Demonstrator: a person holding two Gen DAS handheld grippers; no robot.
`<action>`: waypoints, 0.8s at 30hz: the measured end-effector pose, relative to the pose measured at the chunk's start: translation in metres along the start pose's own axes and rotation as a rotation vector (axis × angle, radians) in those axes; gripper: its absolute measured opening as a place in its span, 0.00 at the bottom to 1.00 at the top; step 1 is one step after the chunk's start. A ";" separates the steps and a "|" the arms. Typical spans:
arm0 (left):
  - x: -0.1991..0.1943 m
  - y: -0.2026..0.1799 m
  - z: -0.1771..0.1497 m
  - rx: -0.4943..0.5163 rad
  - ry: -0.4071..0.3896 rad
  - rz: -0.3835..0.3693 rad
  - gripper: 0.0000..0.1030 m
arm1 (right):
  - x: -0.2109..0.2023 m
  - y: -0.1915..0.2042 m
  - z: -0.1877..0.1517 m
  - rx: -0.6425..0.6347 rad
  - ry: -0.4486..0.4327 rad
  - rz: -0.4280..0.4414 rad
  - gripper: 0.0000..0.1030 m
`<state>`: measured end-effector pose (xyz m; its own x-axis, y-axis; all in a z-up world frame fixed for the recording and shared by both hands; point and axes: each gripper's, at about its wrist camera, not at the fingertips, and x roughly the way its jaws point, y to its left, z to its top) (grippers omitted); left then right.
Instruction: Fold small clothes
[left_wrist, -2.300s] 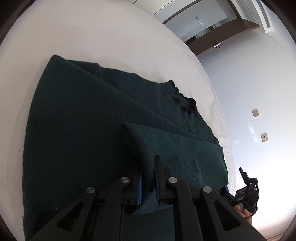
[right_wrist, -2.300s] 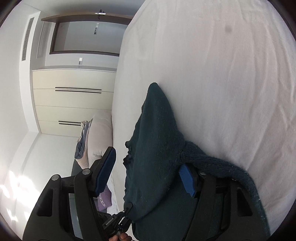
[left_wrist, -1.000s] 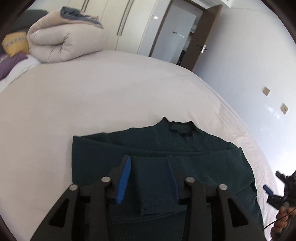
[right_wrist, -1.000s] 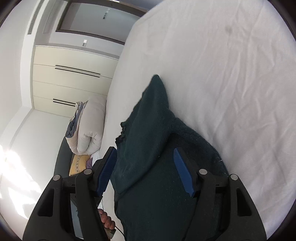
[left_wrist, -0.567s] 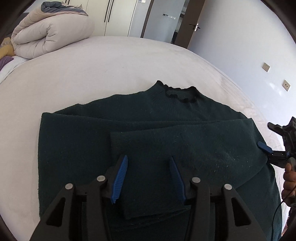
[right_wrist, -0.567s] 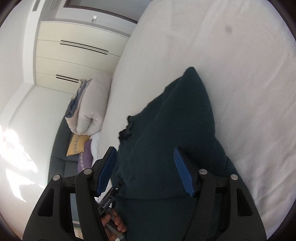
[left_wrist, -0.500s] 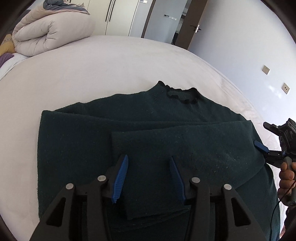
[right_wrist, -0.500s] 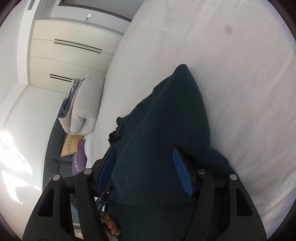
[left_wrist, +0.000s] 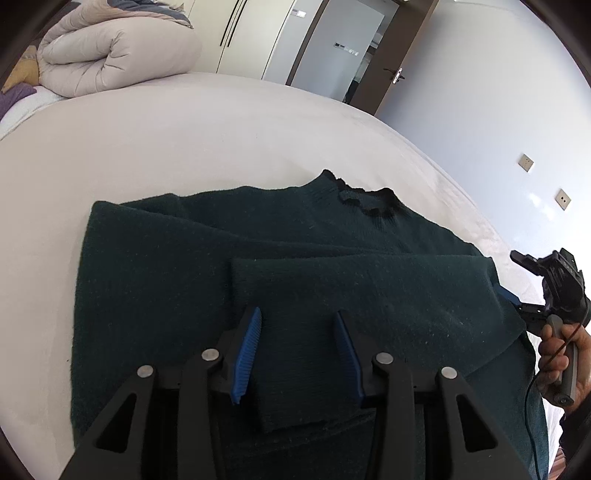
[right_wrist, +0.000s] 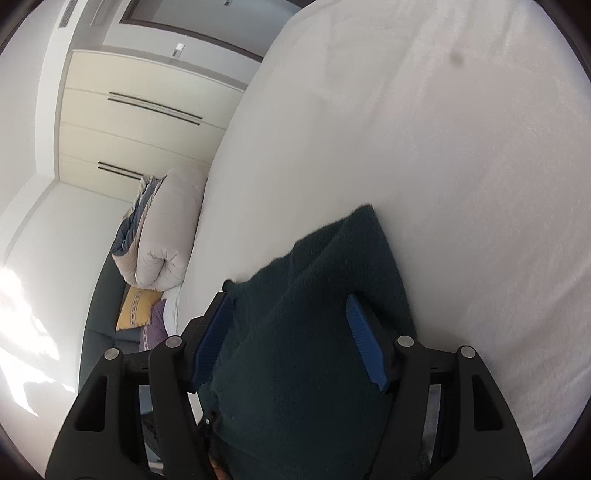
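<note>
Dark green knit sweater (left_wrist: 177, 266) lies flat on the white bed (left_wrist: 184, 125), collar pointing away from you, one sleeve (left_wrist: 369, 291) folded across so its long axis runs left–right. Your left gripper (left_wrist: 297, 345) hangs over the sleeve's cuff end, the right gripper (right_wrist: 291, 338) over the sweater's right edge — both wide open, holding nothing.

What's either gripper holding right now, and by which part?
Nothing. Left tongs are open over the folded sleeve of the sweater; right tongs are open at its edge.
</note>
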<state>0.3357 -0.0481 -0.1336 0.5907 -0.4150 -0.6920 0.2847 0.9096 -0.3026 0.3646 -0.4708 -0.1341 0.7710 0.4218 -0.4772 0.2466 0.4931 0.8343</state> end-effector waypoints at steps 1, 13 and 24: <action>-0.008 -0.005 -0.005 0.013 0.005 0.021 0.50 | -0.007 -0.001 -0.011 -0.011 0.003 0.008 0.61; -0.192 0.025 -0.144 -0.123 -0.023 0.099 0.88 | -0.171 -0.007 -0.160 -0.111 0.023 -0.061 0.62; -0.224 0.055 -0.210 -0.266 0.137 0.004 0.75 | -0.287 -0.058 -0.250 -0.087 0.043 -0.124 0.62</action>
<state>0.0609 0.0989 -0.1328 0.4786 -0.4212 -0.7704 0.0635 0.8918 -0.4480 -0.0180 -0.4299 -0.1148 0.7113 0.3845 -0.5883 0.2853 0.6070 0.7417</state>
